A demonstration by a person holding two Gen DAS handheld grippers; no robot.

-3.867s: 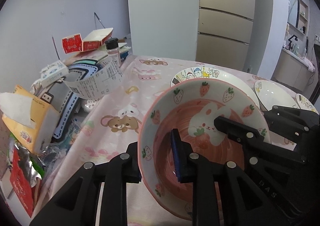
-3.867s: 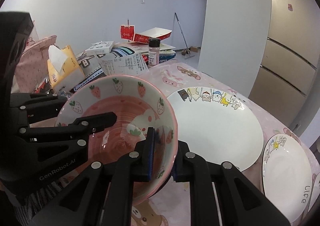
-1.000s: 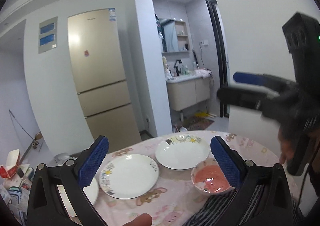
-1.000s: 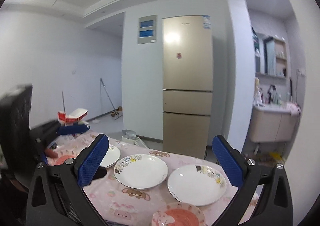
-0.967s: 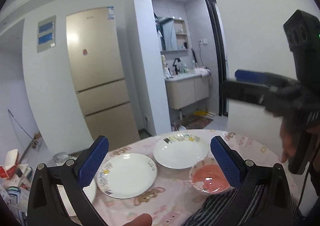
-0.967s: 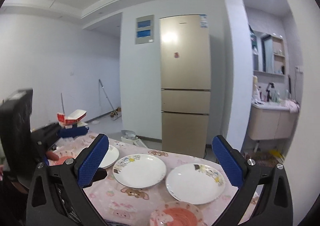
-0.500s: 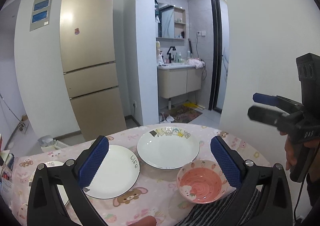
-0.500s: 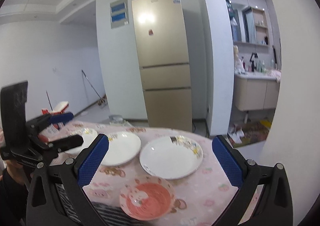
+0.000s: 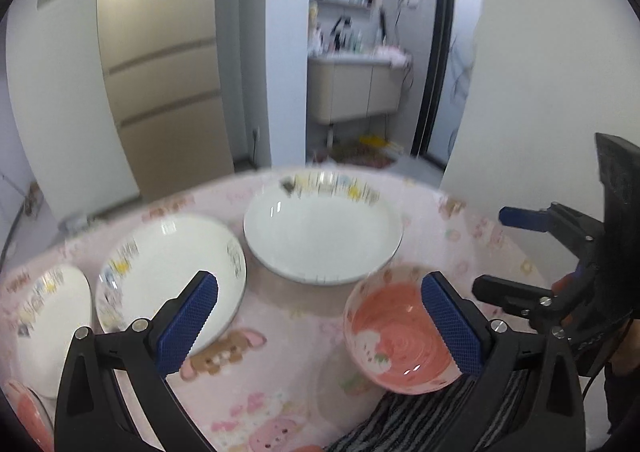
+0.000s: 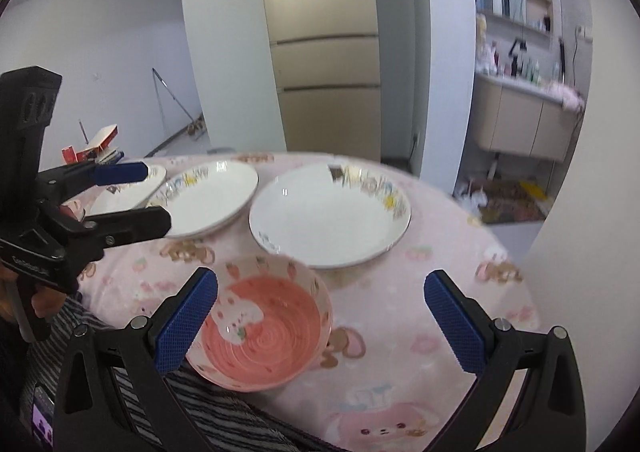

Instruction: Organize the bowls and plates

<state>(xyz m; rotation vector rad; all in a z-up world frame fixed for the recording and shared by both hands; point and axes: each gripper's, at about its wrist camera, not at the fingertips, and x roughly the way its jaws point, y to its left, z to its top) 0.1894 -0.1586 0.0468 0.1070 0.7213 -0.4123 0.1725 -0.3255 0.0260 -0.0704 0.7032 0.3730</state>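
Table (image 10: 460, 292) under a pink cartoon-print cloth, holding: one pink bowl (image 10: 260, 324) with strawberries on the rim and a rabbit inside, upright at the near edge, touching a striped cloth (image 10: 224, 412) at its near side; one large white plate (image 10: 328, 215) with cartoon figures on its far rim, just beyond the bowl; a second white plate (image 10: 208, 195) to its left; a third (image 9: 44, 316) further left, partly hidden in my right view by the other tool. My left gripper (image 9: 320, 320) is held above the table, blue-padded fingers (image 9: 188, 320) spread wide, nothing between them; the bowl lies behind its right finger. My right gripper (image 10: 320, 324) likewise wide apart and empty, bowl just beside its left finger. Both views are motion-blurred. Beyond the table: beige fridge (image 10: 324, 39), washbasin cabinet (image 10: 524, 119)
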